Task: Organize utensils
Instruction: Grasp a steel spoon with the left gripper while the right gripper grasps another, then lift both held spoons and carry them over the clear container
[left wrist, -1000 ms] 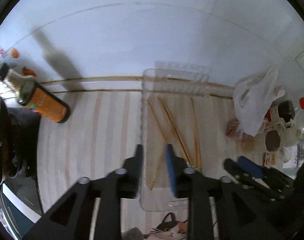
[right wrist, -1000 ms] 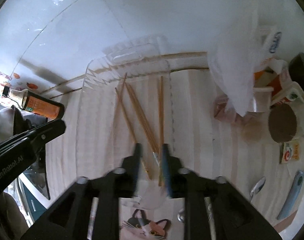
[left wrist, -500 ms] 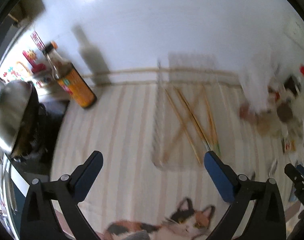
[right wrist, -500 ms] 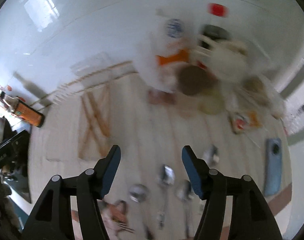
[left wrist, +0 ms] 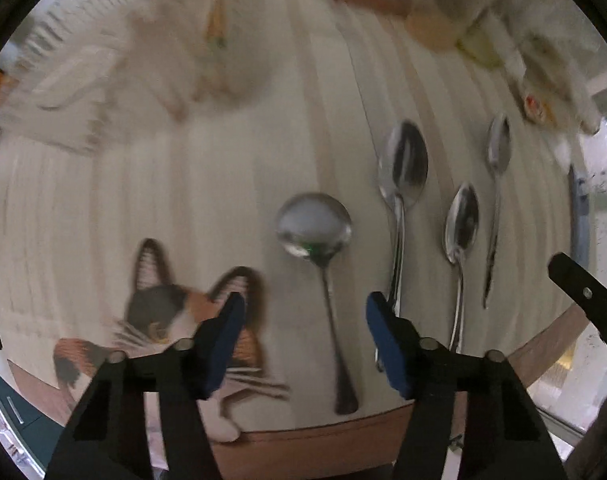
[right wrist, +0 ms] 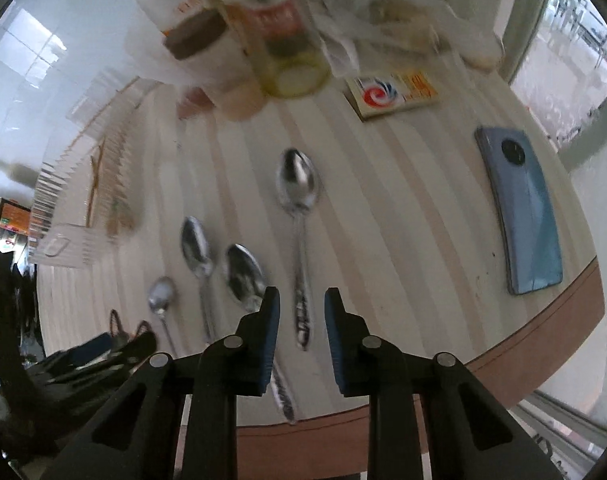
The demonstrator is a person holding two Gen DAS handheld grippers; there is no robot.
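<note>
Several metal spoons lie on the striped mat near the table's front edge. In the left wrist view my left gripper (left wrist: 303,312) is open and empty, its jaws either side of the handle of a round-bowled spoon (left wrist: 315,222). In the right wrist view my right gripper (right wrist: 301,308) is open and empty, its jaws astride the patterned handle of the far right spoon (right wrist: 297,188). The clear plastic tray (right wrist: 75,208) with wooden chopsticks (right wrist: 99,184) lies at the left; it is blurred in the left wrist view (left wrist: 75,76).
A blue phone (right wrist: 523,216) lies at the right near the table edge. Jars, a plastic bag and a small box (right wrist: 391,92) crowd the back. A cat picture (left wrist: 167,312) is printed on the mat at the front left.
Both grippers let go over the tray, opened, and swung right and down from the chopsticks to the spoons at the front edge. The right jaws have narrowed since half a second ago.
</note>
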